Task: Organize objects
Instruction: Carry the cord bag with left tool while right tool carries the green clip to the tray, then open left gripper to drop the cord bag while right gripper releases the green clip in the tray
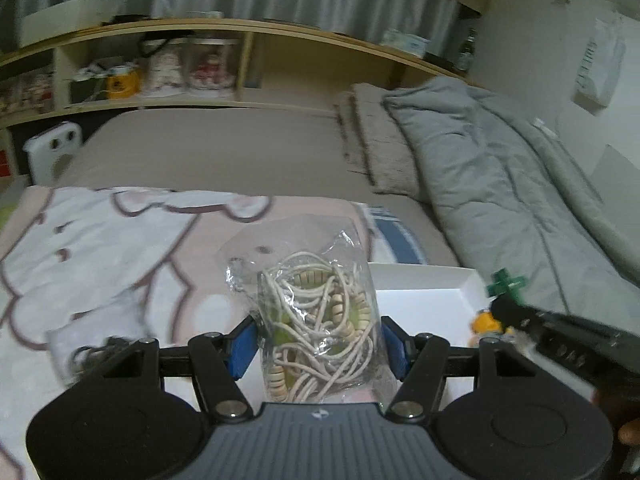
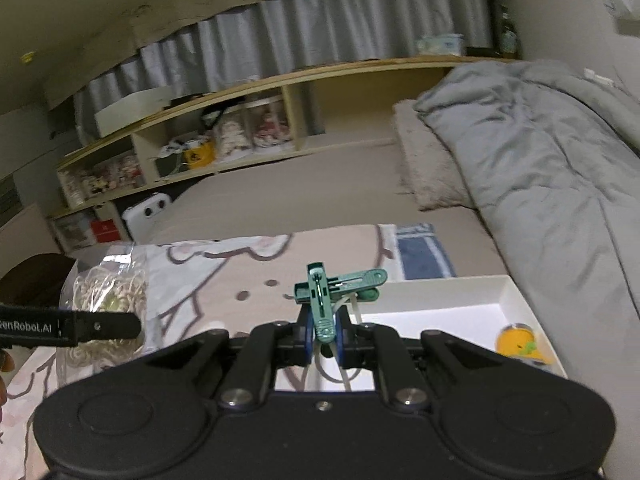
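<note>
My left gripper (image 1: 318,344) is shut on a clear plastic bag of white cord and wooden beads (image 1: 320,312), held above the bed; the same bag (image 2: 106,304) shows at the left of the right wrist view. My right gripper (image 2: 322,334) is shut on a pair of green clothes pegs (image 2: 334,286) joined in a cross, with pale cords hanging under them. The green pegs (image 1: 506,282) also appear at the right of the left wrist view. A white tray (image 2: 516,296) lies on the bed below, holding a small orange item (image 2: 520,344).
A pink and white cartoon blanket (image 1: 100,248) covers the near bed. A grey quilt (image 1: 500,184) and a pillow (image 1: 376,140) lie at the right. Wooden shelves (image 1: 256,64) with jars and boxes run along the back. A small dark item (image 1: 92,354) lies on the blanket at left.
</note>
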Demonstrator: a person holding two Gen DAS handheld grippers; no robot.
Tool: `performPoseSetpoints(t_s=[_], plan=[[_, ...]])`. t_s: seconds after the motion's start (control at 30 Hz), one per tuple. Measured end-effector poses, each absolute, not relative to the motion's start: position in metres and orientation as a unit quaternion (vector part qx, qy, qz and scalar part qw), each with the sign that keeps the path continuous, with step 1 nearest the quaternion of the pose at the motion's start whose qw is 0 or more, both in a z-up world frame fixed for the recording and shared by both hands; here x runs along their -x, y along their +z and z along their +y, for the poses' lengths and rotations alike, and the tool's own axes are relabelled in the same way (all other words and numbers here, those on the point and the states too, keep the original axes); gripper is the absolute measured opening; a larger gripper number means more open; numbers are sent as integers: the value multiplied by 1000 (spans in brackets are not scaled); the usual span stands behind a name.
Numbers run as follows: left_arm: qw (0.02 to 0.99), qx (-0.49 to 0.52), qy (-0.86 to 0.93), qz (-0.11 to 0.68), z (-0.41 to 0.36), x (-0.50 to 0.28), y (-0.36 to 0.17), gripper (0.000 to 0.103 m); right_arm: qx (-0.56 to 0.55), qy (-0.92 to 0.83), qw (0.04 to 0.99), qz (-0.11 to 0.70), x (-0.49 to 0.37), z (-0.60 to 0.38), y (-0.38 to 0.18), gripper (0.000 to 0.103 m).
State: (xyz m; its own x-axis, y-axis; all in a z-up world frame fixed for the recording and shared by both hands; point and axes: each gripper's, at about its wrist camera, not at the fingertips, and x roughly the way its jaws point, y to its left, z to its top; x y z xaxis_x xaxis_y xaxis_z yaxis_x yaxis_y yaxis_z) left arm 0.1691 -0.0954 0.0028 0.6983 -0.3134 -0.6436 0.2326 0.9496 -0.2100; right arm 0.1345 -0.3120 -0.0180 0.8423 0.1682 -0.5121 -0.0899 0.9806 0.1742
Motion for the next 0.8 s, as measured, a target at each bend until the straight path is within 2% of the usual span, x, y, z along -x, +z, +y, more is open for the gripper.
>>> performPoseSetpoints(t_s=[0.43,0.8], plan=[[890,68,-209,400,-186,-208,-28,64,-117,0,943,311,-149,-371,-44,11],[872,70,-216,433,-221,-251,-67,64,-124,-19,932,340,-158,-387,-62,11]])
